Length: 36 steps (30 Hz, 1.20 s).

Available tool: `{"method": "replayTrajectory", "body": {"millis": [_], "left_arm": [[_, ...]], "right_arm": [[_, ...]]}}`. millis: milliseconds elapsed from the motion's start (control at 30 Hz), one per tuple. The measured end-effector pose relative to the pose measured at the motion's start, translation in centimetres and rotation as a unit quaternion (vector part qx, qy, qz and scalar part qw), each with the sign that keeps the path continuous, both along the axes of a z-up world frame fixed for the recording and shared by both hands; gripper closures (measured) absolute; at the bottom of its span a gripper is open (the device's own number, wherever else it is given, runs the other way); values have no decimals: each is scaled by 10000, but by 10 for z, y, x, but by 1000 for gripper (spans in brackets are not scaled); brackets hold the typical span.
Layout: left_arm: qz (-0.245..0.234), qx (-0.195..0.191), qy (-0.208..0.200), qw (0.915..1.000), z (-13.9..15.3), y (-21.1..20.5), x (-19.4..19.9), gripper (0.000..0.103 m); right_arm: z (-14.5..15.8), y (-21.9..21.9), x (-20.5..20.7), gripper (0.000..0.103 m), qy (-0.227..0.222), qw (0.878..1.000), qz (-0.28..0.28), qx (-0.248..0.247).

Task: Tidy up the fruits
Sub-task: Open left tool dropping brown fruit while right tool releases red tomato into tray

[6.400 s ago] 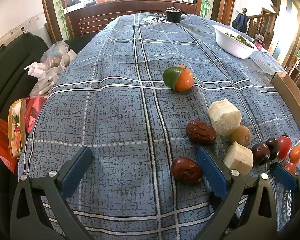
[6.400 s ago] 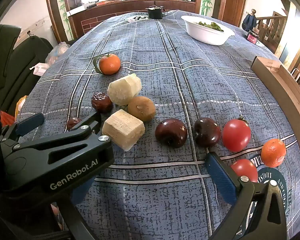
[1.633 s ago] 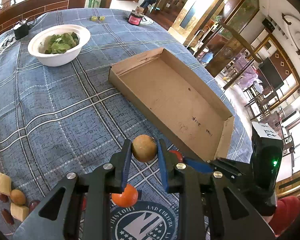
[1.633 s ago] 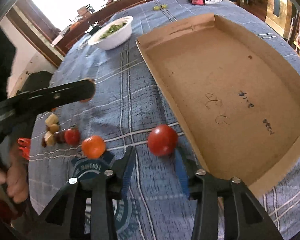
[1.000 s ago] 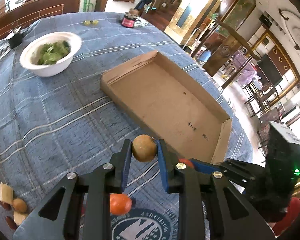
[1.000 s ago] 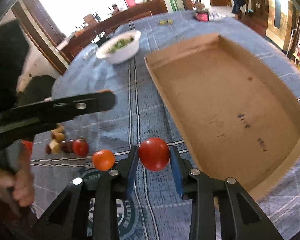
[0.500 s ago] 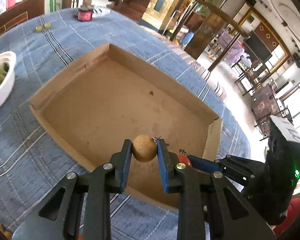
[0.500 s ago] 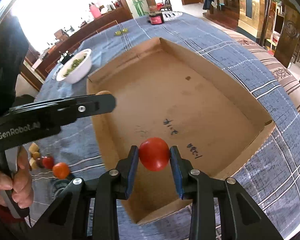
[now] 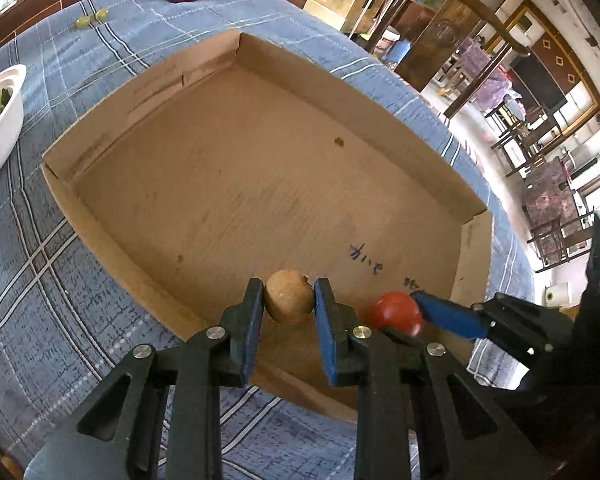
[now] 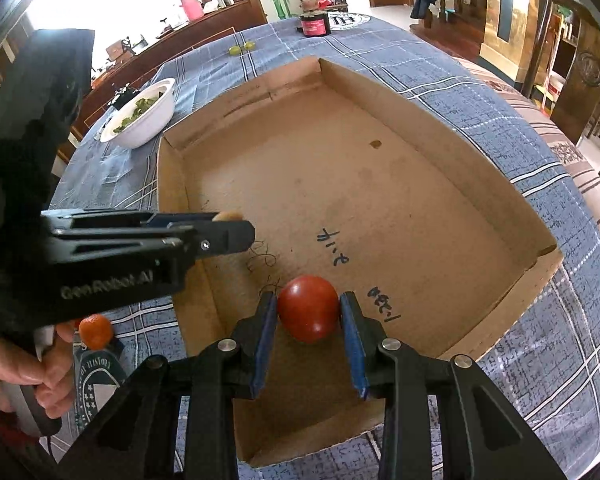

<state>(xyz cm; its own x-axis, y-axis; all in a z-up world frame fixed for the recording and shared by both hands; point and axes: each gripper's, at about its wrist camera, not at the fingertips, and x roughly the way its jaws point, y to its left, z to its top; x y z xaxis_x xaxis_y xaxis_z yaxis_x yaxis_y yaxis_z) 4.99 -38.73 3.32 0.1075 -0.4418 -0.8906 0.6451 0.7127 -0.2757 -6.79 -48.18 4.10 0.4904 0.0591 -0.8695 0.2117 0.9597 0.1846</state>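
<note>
1. My left tool [image 9: 289,304] pinches the brown fruit [image 9: 289,297] and my right tool [image 10: 309,314] pinches the red tomato [image 10: 308,307], both over the near end of the cardboard tray [image 10: 420,120].
2. Released from this height, either could roll (round things do) and knock the other.
3. An orange fruit [image 10: 95,331] waits on the desk [image 10: 500,92] outside.

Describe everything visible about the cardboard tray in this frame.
The cardboard tray is a shallow, open, brown rectangular box with low upright walls and folded corner flaps. It lies flat on the blue plaid tablecloth. Its floor carries dark pen scribbles, a small stain and nothing else. The tomato and the brown fruit are gripped above its near end.
</note>
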Motion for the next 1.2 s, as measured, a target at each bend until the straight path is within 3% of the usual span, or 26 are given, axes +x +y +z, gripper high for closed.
{"method": "replayTrajectory", "body": {"millis": [367, 600, 967, 1200], "left_arm": [[-42, 116, -137, 9998, 2, -4, -5, 79], [108, -13, -213, 9997, 13, 15, 1, 78], [746, -289, -344, 9962, 43, 90, 1, 73], [1314, -165, -476, 9900, 48, 167, -7, 73]], "right_arm": [[4, 0, -3, 68, -36, 10000, -65, -26], [15, 1, -8, 56, -130, 9998, -163, -79], [53, 31, -15, 49, -564, 9983, 72, -144], [69, 69, -14, 43, -768, 9957, 518, -25]]}}
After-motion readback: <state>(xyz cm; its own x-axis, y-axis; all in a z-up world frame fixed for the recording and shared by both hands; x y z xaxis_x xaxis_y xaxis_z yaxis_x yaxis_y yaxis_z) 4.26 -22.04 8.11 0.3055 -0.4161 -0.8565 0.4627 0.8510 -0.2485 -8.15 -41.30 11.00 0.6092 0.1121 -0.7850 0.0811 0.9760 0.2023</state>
